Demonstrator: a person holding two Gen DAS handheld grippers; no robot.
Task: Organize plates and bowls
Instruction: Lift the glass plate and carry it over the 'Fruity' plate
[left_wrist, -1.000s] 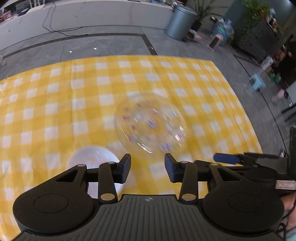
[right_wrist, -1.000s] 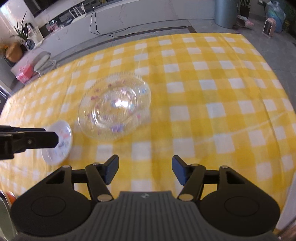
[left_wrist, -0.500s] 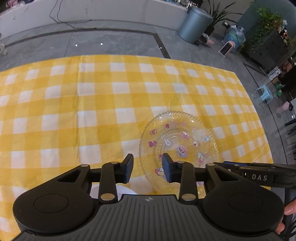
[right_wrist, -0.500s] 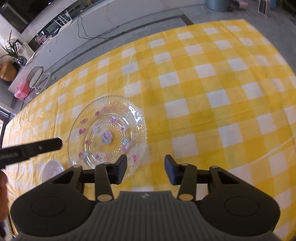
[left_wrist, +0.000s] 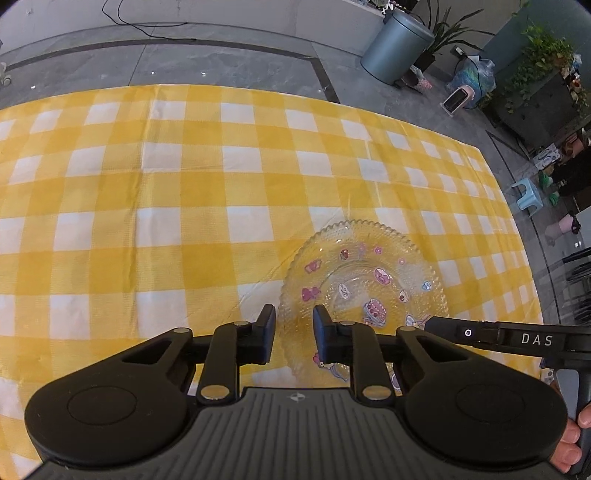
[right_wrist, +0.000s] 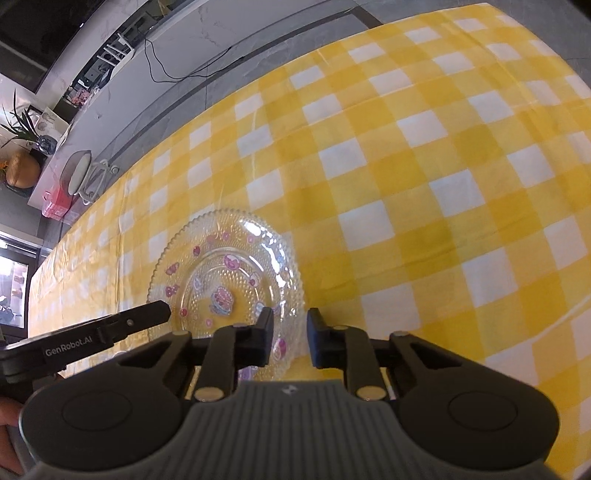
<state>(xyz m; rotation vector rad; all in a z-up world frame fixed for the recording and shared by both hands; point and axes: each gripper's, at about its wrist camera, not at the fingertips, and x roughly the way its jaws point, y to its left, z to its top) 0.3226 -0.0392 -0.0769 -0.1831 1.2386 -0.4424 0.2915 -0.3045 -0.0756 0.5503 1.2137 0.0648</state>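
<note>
So we've got both grippers down at the same clear glass plate (left_wrist: 364, 291), the beaded one with little pink cartoon stickers, sitting flat on the yellow-and-white checked cloth (left_wrist: 177, 206) that covers the counter. Our left gripper (left_wrist: 294, 338) is at the plate's left edge: the scalloped rim runs right up through the gap between its two fingers, with one finger out over the cloth and the other over the plate. Its jaws are closing, gap already narrow, but from this view we can't see the pads actually pressing on the glass yet. Same story on the other side: our right gripper (right_wrist: 290, 338) straddles the plate's right rim, the rim passing between the fingers, jaws closing in and still a sliver of daylight on both sides of the glass. In the right wrist view the left gripper's finger pokes in from the left, its tip just at the plate's near-left edge, and in the left wrist view the right one reaches in from the right over the plate's near-right part. So the plate sits between the two grippers, just ahead of each. Beyond the far edge of the cloth there's grey floor and a metal bin (left_wrist: 397, 46) well away.
</note>
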